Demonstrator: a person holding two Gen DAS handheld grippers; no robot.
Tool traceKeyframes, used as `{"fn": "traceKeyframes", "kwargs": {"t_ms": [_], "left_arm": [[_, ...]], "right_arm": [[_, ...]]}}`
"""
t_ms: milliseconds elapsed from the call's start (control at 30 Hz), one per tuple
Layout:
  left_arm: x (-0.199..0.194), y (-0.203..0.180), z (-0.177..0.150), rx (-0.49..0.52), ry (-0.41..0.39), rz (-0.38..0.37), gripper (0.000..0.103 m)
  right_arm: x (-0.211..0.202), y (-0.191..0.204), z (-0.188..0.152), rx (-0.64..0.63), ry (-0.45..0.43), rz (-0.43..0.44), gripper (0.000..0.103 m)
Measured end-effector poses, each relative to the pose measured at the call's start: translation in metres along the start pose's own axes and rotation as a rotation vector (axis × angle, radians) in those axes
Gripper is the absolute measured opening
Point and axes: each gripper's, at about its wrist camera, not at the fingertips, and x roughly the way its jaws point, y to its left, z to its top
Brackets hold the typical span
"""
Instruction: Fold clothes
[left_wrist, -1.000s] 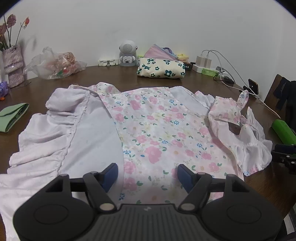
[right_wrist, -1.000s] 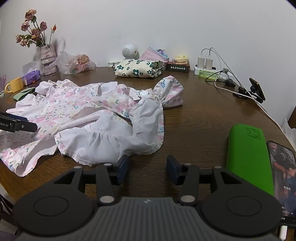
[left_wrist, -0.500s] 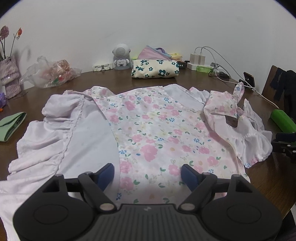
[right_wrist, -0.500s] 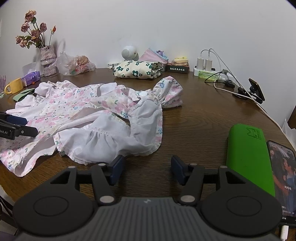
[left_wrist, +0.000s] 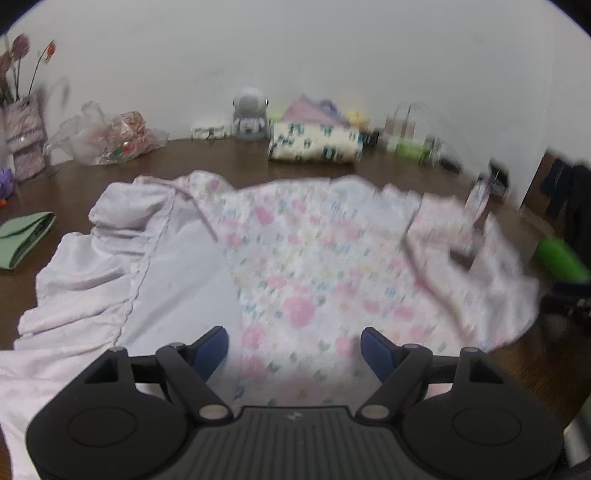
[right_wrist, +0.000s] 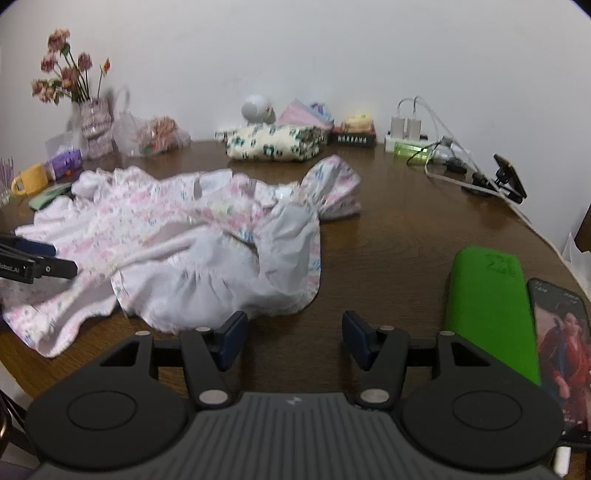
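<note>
Pink floral ruffled cotton dress (left_wrist: 295, 266) spread centre-frame on dark wooden surface (right_wrist: 388, 229), left hand-held gripper (left_wrist: 294, 347) released above the dress, right hand-held gripper (right_wrist: 294, 338) released over bare wood.

The left hand-held gripper (left_wrist: 293, 349) hangs over a pink floral cotton dress (left_wrist: 295, 266) spread on the dark brown wooden counter (left_wrist: 229, 158), its blue-padded jaws apart with nothing clamped. The dress's pale lilac ruffled lining (left_wrist: 122, 258) lies turned out to the left. Behind it sit a folded cream flower-print cloth (left_wrist: 314, 144) and a small grey robot figurine (left_wrist: 250, 112). The picture is blurred.
</note>
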Motion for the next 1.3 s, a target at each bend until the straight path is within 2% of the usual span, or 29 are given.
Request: {"fn": "traceKeyframes", "kwargs": {"t_ms": [67, 167, 233, 333, 500, 533, 600, 767, 833, 933, 1000, 1100, 1167, 1233, 1267, 1300], "left_arm": [[-0.003, -0.002, 0.007, -0.011, -0.018, -0.026, 0.078], [0.003, -0.013, 0.014, 0.032, -0.025, -0.035, 0.079], [0.01, -0.018, 0.015, 0.057, -0.013, -0.03, 0.079], [0.02, -0.021, 0.013, 0.056, 0.011, -0.027, 0.079], [0.025, -0.021, 0.007, 0.073, 0.02, -0.008, 0.079], [0.026, -0.02, 0.006, 0.07, 0.021, -0.003, 0.079], [0.027, -0.016, 0.003, 0.061, 0.025, 0.01, 0.079], [0.026, -0.016, -0.002, 0.081, 0.003, 0.023, 0.079], [0.026, -0.017, -0.003, 0.091, 0.0, 0.026, 0.08], [0.025, -0.016, -0.002, 0.084, 0.007, 0.022, 0.08], [0.022, -0.013, 0.001, 0.06, 0.017, 0.002, 0.08], [0.015, -0.008, 0.006, 0.041, 0.004, -0.003, 0.08], [0.011, -0.005, 0.009, 0.037, -0.013, 0.014, 0.08], [0.012, 0.0, 0.012, 0.023, -0.019, 0.05, 0.08], [0.013, 0.003, 0.013, 0.014, -0.017, 0.066, 0.08], [0.016, 0.005, 0.013, 0.004, -0.003, 0.074, 0.078]], "right_arm": [[-0.003, -0.007, 0.004, 0.038, -0.016, 0.023, 0.058], [0.0, -0.014, 0.011, 0.087, -0.021, 0.048, 0.058], [0.01, -0.014, 0.016, 0.103, -0.015, 0.034, 0.057], [0.023, -0.011, 0.027, 0.121, -0.023, 0.044, 0.049], [0.051, 0.001, 0.046, 0.106, 0.008, 0.021, 0.047], [0.056, 0.003, 0.049, 0.1, 0.017, 0.018, 0.043], [0.067, 0.007, 0.052, 0.105, 0.044, -0.033, 0.004], [0.056, -0.013, 0.043, 0.212, 0.043, -0.221, 0.003], [0.047, -0.017, 0.038, 0.235, 0.055, -0.245, 0.007], [0.03, -0.005, 0.041, 0.204, 0.008, -0.218, 0.017], [0.021, 0.009, 0.047, 0.146, -0.041, -0.184, 0.034], [0.032, 0.03, 0.063, 0.033, -0.065, -0.125, 0.041], [0.054, 0.033, 0.074, 0.025, -0.033, -0.114, 0.046], [0.075, 0.027, 0.08, 0.075, 0.022, -0.094, 0.046], [0.085, 0.023, 0.081, 0.107, 0.055, -0.071, 0.039], [0.092, 0.019, 0.081, 0.126, 0.084, -0.046, 0.022]]}}
